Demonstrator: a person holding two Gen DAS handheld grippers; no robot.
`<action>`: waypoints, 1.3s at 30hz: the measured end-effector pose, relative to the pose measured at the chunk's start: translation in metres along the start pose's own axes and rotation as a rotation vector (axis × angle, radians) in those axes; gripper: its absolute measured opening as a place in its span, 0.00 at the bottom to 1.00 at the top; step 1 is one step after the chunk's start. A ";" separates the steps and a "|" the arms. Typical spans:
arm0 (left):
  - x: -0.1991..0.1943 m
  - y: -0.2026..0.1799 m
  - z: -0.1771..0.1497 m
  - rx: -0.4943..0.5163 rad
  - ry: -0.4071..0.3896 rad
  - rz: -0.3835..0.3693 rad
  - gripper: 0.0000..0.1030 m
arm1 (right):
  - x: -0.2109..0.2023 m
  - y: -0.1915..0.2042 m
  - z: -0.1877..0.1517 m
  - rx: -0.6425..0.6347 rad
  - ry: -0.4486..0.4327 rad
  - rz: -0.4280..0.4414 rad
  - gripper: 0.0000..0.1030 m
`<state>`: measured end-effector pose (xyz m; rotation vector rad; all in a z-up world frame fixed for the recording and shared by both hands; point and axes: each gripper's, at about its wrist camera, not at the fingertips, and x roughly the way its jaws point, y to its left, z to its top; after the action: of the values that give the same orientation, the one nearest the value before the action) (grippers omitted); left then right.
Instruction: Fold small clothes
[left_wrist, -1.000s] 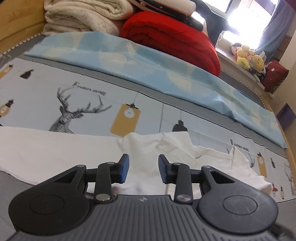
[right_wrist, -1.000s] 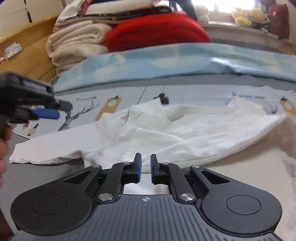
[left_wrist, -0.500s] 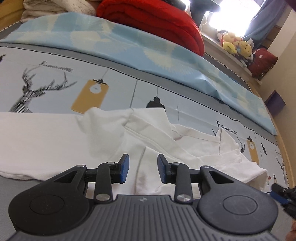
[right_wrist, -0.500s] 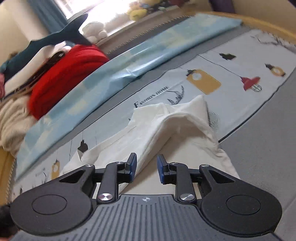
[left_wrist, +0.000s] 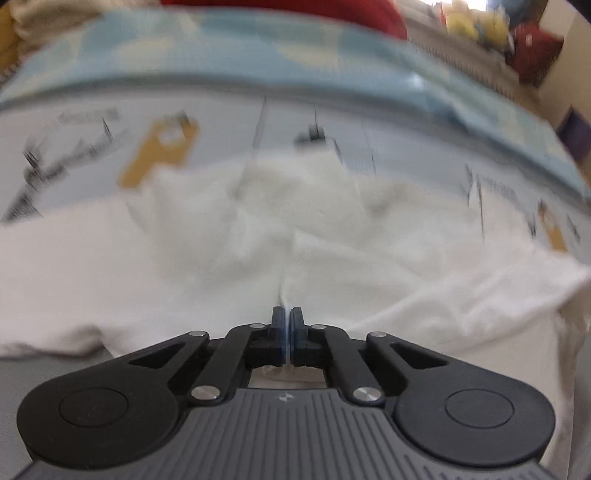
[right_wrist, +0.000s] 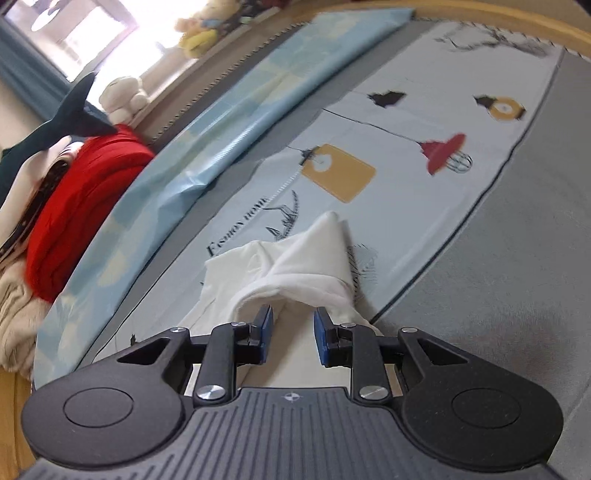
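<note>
Left claw (left_wrist: 287, 318) pinched tight on crumpled white cotton garment (left_wrist: 258, 258), probably for lifting. Right claw (right_wrist: 292, 325) half-open, empty, white cloth just ahead.

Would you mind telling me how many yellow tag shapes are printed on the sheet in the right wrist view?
1: a yellow tag print on the sheet, beyond the white garment. Others may be hidden under the garment.

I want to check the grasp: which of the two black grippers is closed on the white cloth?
The left gripper: its jaws are pressed together on a fold of the white garment. The right gripper stands open, gripping nothing.
</note>
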<state>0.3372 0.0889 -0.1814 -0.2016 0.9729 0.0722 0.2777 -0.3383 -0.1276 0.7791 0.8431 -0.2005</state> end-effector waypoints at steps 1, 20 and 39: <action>-0.016 0.006 0.006 -0.046 -0.079 0.022 0.01 | 0.002 -0.002 -0.001 0.017 0.009 0.000 0.26; -0.030 0.078 0.022 -0.349 -0.041 0.160 0.20 | 0.058 -0.023 -0.043 0.299 0.246 -0.131 0.26; -0.011 0.078 0.019 -0.287 0.027 0.045 0.26 | 0.025 -0.042 -0.005 0.333 0.009 -0.144 0.05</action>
<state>0.3343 0.1693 -0.1727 -0.4456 0.9918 0.2518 0.2729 -0.3618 -0.1708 1.0304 0.8873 -0.4743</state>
